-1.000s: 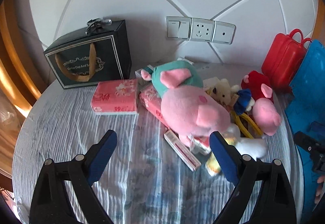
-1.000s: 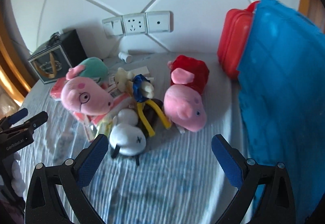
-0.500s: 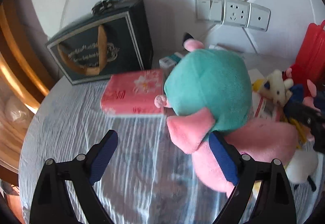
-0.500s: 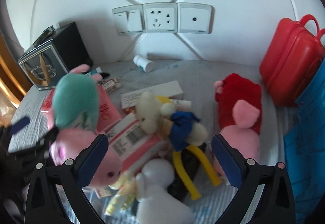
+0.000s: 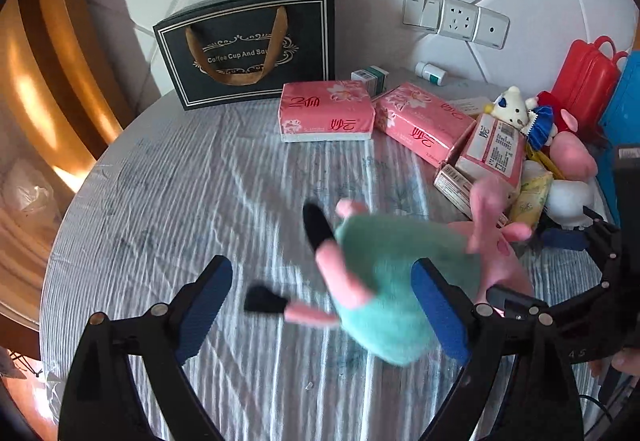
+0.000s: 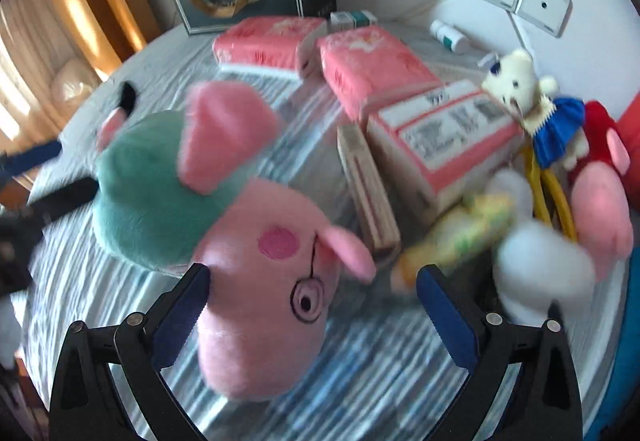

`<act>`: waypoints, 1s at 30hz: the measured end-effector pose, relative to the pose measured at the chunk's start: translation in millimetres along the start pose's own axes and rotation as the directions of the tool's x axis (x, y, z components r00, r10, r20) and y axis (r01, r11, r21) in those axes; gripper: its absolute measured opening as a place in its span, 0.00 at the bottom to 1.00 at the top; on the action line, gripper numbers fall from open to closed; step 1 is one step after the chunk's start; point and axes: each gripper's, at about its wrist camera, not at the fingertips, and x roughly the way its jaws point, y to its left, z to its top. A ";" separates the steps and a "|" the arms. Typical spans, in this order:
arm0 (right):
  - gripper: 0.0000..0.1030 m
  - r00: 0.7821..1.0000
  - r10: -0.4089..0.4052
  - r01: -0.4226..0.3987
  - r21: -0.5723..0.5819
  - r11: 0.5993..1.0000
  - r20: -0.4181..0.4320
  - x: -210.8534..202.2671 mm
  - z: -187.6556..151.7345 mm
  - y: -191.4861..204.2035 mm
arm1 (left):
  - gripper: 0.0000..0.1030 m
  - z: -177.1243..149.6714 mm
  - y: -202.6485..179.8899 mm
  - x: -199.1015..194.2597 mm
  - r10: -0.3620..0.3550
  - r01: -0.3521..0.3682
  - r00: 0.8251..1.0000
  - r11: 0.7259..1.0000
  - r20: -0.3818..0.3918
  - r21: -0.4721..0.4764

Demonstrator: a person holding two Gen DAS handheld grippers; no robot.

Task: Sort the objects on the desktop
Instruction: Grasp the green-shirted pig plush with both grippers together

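A pink pig plush in a teal dress (image 5: 384,281) (image 6: 224,225) lies blurred on the striped table cloth between both grippers. My left gripper (image 5: 322,309) is open, its fingers either side of the plush's teal body. My right gripper (image 6: 312,309) is open, with the pig's pink head between its fingers. Two pink tissue packs (image 5: 326,111) (image 5: 424,121) lie behind, also in the right wrist view (image 6: 272,45) (image 6: 376,69). A white bear in a blue skirt (image 6: 532,101), a red-dressed pig plush (image 6: 600,193) and a white plush (image 6: 536,265) lie at the right.
A black gift bag (image 5: 248,45) stands at the back left by the wall. A red case (image 5: 584,77) and a blue box (image 5: 624,93) stand at the right. Small boxes (image 6: 368,189), a yellow packet (image 6: 460,237) and a white bottle (image 5: 430,73) lie among the toys.
The teal-dressed pig plush has moved off the pile toward the front of the table and now lies between both grippers. Both grippers have closed in on it.
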 end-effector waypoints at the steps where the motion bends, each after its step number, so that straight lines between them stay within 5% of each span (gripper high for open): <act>1: 1.00 1.000 -0.011 0.011 0.007 1.000 -0.012 -1.3 -6.3 -0.5 | 0.89 -2.1 -2.5 0.3 -0.020 0.020 1.000 1.000 -0.005 0.006; 6: 1.00 0.994 -0.097 0.099 0.047 0.994 -0.040 -12.2 -29.8 -13.8 | 0.89 -30.3 -17.6 8.1 -0.077 0.079 0.994 0.997 -0.071 0.026; 10: 1.00 0.998 -0.054 0.056 0.083 0.995 -0.023 -27.8 -42.0 -19.4 | 0.89 -53.3 -15.1 0.7 -0.146 0.142 0.985 0.989 -0.097 -0.051; 21: 1.00 1.000 0.010 -0.009 0.061 0.998 -0.019 -18.7 -51.3 -19.3 | 0.90 -85.0 -39.1 15.7 -0.080 0.071 0.987 0.995 -0.139 -0.071; 24: 1.00 1.000 0.026 -0.026 0.030 0.999 0.002 -14.1 -47.8 -18.5 | 0.99 -86.9 -44.2 24.7 -0.056 0.048 0.990 0.997 -0.131 -0.064; 30: 1.00 0.996 0.082 -0.082 0.009 0.997 -0.037 2.5 -40.3 -17.8 | 1.00 -86.6 -43.0 35.0 -0.099 0.088 0.982 0.993 -0.160 -0.073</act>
